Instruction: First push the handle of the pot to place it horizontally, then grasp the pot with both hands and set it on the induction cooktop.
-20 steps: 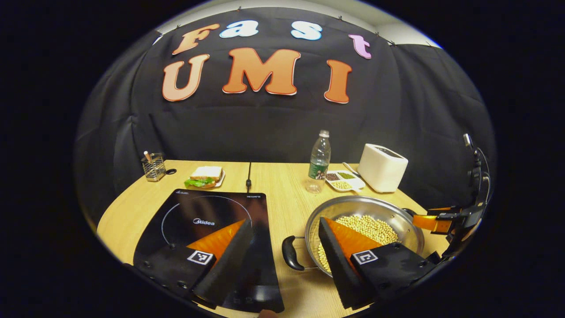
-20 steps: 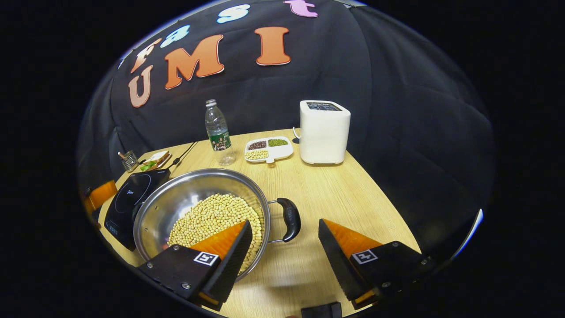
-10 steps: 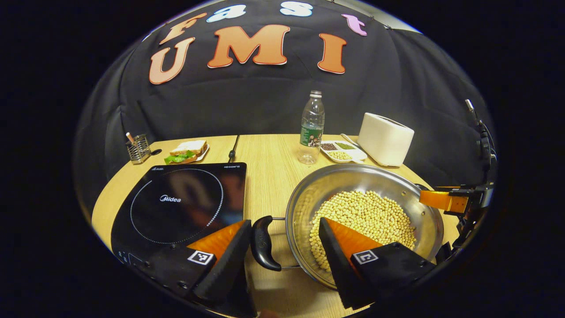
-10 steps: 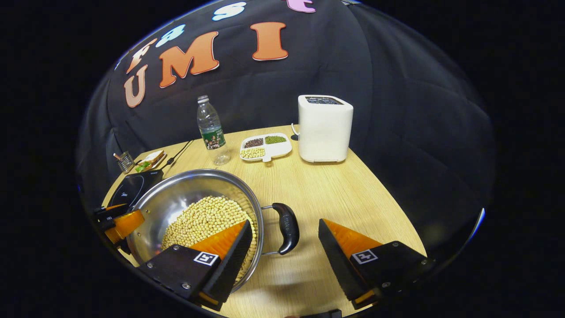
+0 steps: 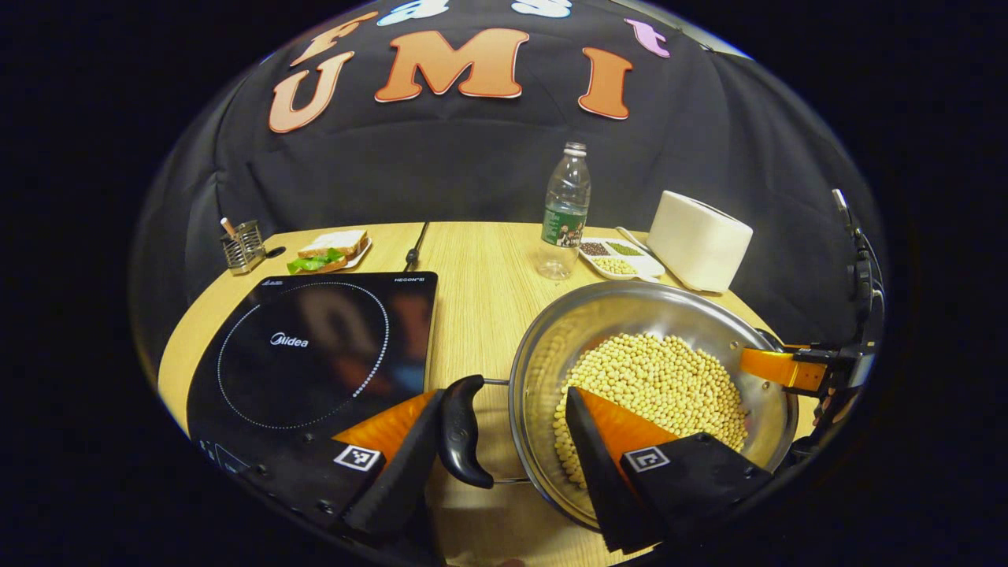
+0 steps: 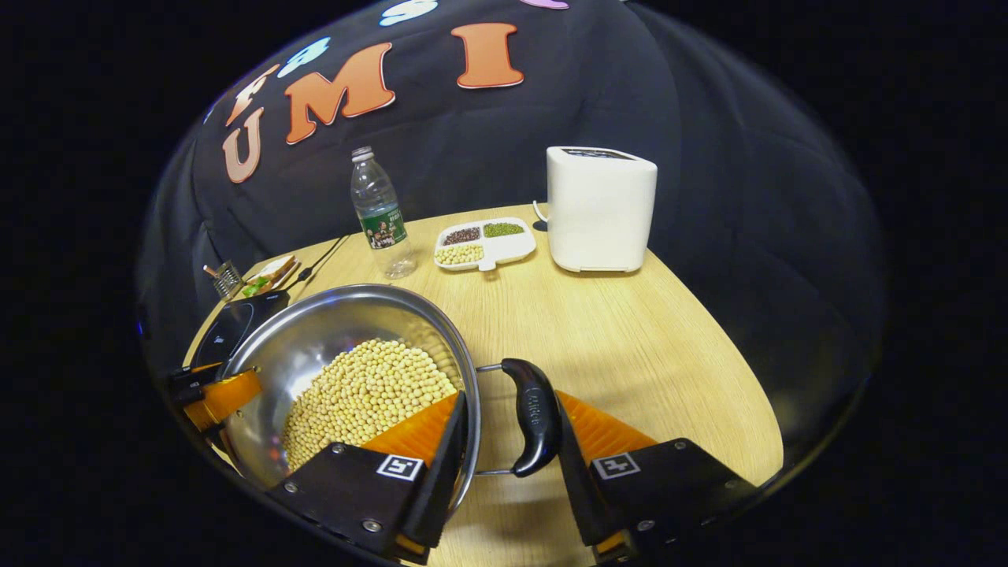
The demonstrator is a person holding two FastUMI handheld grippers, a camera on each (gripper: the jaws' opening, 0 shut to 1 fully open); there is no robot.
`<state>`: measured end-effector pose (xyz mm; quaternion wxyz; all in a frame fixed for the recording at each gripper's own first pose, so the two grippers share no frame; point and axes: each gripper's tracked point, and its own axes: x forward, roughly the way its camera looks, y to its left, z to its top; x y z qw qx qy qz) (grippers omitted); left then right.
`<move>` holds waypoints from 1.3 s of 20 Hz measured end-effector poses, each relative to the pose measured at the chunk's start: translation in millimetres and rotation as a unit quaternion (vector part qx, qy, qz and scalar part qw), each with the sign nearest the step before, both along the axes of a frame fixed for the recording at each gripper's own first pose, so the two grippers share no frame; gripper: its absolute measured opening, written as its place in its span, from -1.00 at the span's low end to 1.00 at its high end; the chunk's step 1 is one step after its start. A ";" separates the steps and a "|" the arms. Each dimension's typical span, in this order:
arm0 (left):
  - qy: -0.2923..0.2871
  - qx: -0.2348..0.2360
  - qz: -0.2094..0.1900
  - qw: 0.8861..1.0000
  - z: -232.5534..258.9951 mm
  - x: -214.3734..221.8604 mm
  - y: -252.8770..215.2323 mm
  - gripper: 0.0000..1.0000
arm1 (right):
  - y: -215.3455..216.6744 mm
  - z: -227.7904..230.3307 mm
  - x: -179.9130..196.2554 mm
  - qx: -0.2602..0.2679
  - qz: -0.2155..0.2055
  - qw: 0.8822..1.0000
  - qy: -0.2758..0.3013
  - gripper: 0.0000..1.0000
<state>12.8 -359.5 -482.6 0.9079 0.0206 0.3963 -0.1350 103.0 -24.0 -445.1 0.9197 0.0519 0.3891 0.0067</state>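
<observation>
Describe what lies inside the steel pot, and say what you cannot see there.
The pot holds a heap of pale yellow beans. Its bare steel wall shows around them; the bottom beneath the heap is covered.

Tiny utensil holder (image 6: 227, 277), contents perhaps indistinct

The silver pot (image 5: 630, 315) held pale yellow beans (image 5: 654, 386), its handles (image 6: 534, 416) were black, the cooktop (image 5: 315, 346) glossy black, the toaster (image 6: 600, 206) white, the desk (image 6: 630, 331) light wood-grain.
</observation>
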 end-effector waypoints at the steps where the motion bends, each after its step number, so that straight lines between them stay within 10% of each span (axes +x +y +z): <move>1: -0.003 0.008 0.006 1.000 -1.8 4.1 4.1 0.89 | -0.8 1.1 -0.4 0.004 -0.003 1.000 -0.001 0.24; 4: 0.000 0.016 0.012 1.000 -4.4 6.5 7.9 0.40 | -1.7 0.7 -2.5 0.008 -0.011 1.000 0.000 0.18; 12: 0.051 0.012 0.010 0.999 -8.1 5.6 5.2 0.08 | -0.6 5.3 -5.5 0.040 -0.045 0.998 0.003 -0.12; 26: 0.018 -0.014 0.008 1.000 70.7 8.8 34.2 0.06 | 24.5 90.1 -18.1 0.047 -0.060 0.996 -0.044 -0.15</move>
